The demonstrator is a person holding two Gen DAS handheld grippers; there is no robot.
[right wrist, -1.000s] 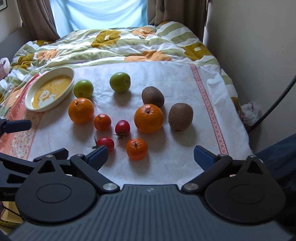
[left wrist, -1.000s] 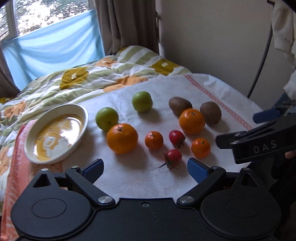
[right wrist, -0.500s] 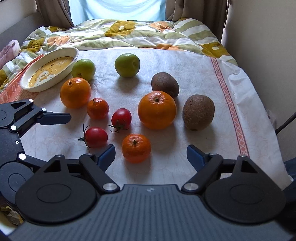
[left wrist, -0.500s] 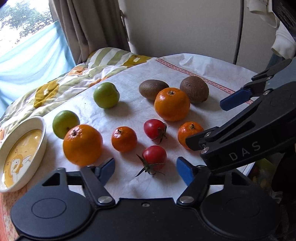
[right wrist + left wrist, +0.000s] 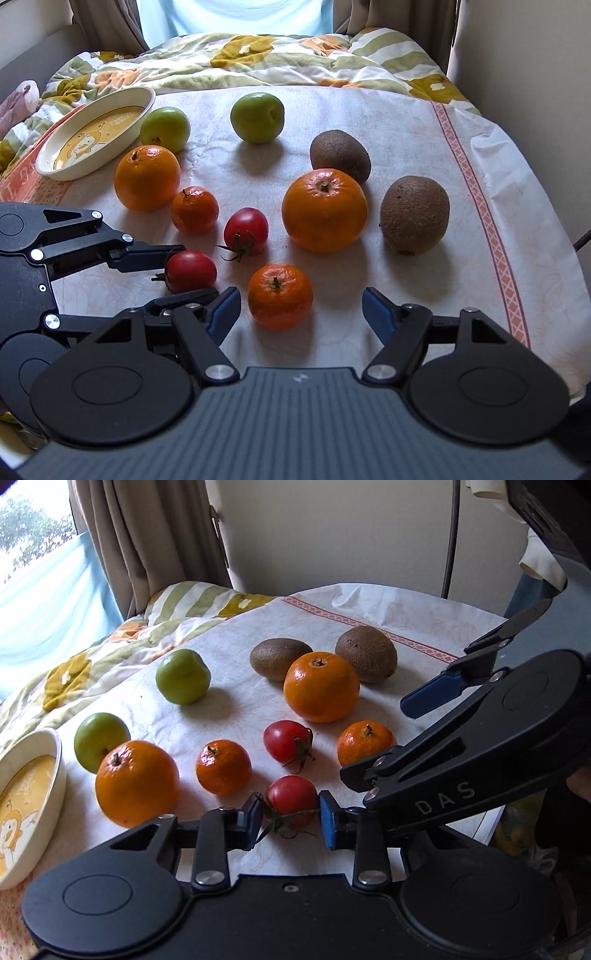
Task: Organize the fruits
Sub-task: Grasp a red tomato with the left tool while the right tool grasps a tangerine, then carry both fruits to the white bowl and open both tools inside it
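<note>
Fruit lies on a white cloth (image 5: 406, 122). My left gripper (image 5: 291, 821) is shut on the nearest red tomato (image 5: 291, 797), its blue pads pressing both sides; the same tomato (image 5: 192, 271) shows in the right wrist view. My right gripper (image 5: 301, 314) straddles a small mandarin (image 5: 279, 295). Its jaws are closing, and the pads still stand clear of the peel. A second tomato (image 5: 246, 230), another mandarin (image 5: 194, 209), two big oranges (image 5: 325, 210) (image 5: 147, 177), two green fruits (image 5: 257, 117) (image 5: 165, 124) and two kiwis (image 5: 340, 155) (image 5: 414, 215) lie beyond.
A white oval dish (image 5: 59, 171) with a yellow cartoon inside sits at the cloth's far left. A flowered quilt (image 5: 258, 59) covers the bed behind. The cloth's patterned border (image 5: 487, 229) and the bed edge run along the right, near a wall.
Both grippers came down toward the fruit. The left jaws closed from wide open onto the near tomato. The right jaws narrowed around the small mandarin.
</note>
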